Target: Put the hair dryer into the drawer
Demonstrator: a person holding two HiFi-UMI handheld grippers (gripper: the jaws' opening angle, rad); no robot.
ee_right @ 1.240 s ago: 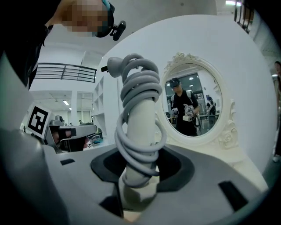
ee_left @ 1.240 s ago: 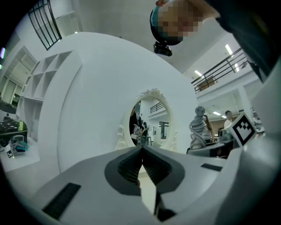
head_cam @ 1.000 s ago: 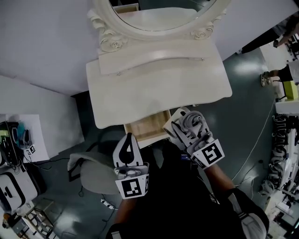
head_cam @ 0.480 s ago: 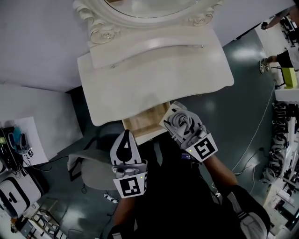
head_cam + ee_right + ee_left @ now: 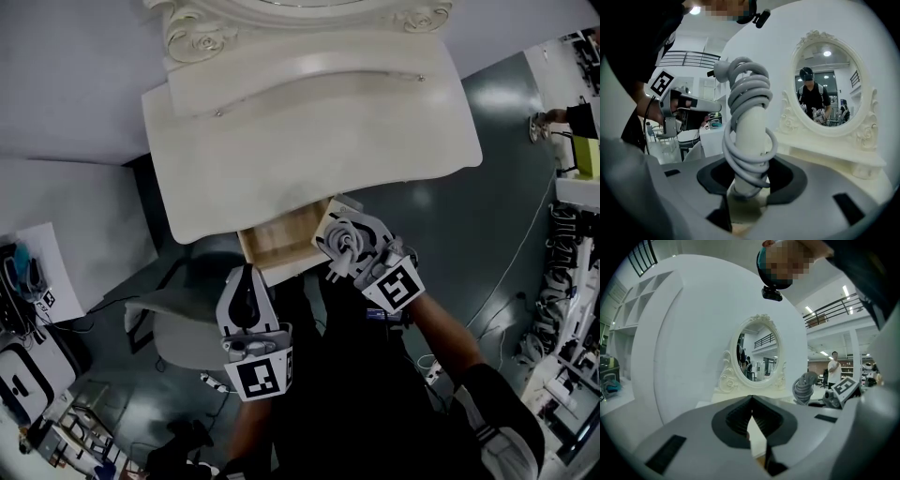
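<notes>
Right gripper view, centre of frame: the white hair dryer point(image 5: 749, 126) stands upright, its grey cord point(image 5: 740, 93) wound round the handle. The right gripper point(image 5: 750, 185) pinches it low on that handle. In the head view the dryer sits just right of centre, overlapping the right end of the open wooden drawer point(image 5: 277, 246). The drawer juts out under the front lip of the cream counter point(image 5: 309, 141). The left gripper point(image 5: 247, 281), lower and left of centre, is pressed together on nothing and hangs apart from the drawer.

To do this step well, the dryer probably needs carrying left until it is fully over the drawer's bare floor. It should then be tipped to lie flat and lowered inside before the gripper lets go. The cord loops could snag the drawer's wall or the counter's lip. An oval mirror point(image 5: 829, 93) stands behind the counter, upper right in the right gripper view.
</notes>
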